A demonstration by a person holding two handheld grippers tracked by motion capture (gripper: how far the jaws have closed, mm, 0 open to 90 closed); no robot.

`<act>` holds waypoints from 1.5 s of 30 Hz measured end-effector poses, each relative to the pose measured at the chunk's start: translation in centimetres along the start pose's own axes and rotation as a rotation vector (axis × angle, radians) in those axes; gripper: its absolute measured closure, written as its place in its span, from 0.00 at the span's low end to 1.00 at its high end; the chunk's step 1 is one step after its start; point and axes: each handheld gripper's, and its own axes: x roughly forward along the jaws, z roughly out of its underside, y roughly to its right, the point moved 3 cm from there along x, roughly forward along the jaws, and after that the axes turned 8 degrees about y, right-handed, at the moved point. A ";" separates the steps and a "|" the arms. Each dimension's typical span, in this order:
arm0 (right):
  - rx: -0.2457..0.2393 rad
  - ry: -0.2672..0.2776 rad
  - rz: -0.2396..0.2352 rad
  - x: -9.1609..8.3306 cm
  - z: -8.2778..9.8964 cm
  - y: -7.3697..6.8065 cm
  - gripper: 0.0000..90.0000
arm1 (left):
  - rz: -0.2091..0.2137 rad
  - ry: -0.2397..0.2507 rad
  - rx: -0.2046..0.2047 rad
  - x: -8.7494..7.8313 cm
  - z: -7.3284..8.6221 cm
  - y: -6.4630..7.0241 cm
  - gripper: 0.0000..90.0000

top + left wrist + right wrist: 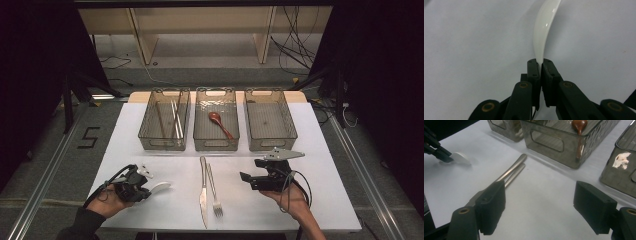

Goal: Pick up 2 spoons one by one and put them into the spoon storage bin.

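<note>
Left gripper [540,62] has pinched the white spoon [544,30] by its handle tip, bowl lying just ahead. Lift slowly, that grip's thin. Right gripper [539,207] waits, jaws wide.

We find three bins [216,142] mid-frame on the counter [325,200]; knife [203,192] left of fork [214,192] below; spoon [160,187] lower left.

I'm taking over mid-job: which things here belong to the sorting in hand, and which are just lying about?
In the job:
white spoon, pinched by left gripper
knife, fork
three bins
right gripper, open

Lying about:
floor cables
wooden shelf
</note>
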 end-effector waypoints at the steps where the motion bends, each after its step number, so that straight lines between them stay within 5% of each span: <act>1: 0.000 0.001 -0.001 0.0 0.0 0.0 0.30 | -0.004 0.013 -0.015 0.0 0.0 0.0 0.95; 6: 0.000 0.000 0.000 0.0 0.0 0.0 0.30 | -0.003 0.068 -0.039 -0.9 -0.5 -0.4 0.95; 18: -0.009 0.010 -0.007 0.0 -0.1 -0.2 0.29 | 0.020 0.298 -0.133 -2.1 -2.5 -0.9 0.95; 28: -0.017 0.024 -0.007 0.0 -0.3 -0.3 0.25 | 0.033 0.464 -0.161 -3.6 -6.0 -1.3 0.95; 45: -0.022 0.034 -0.003 -0.1 -0.3 -0.3 0.22 | 0.049 0.566 -0.183 -2.6 -11.2 -1.6 0.95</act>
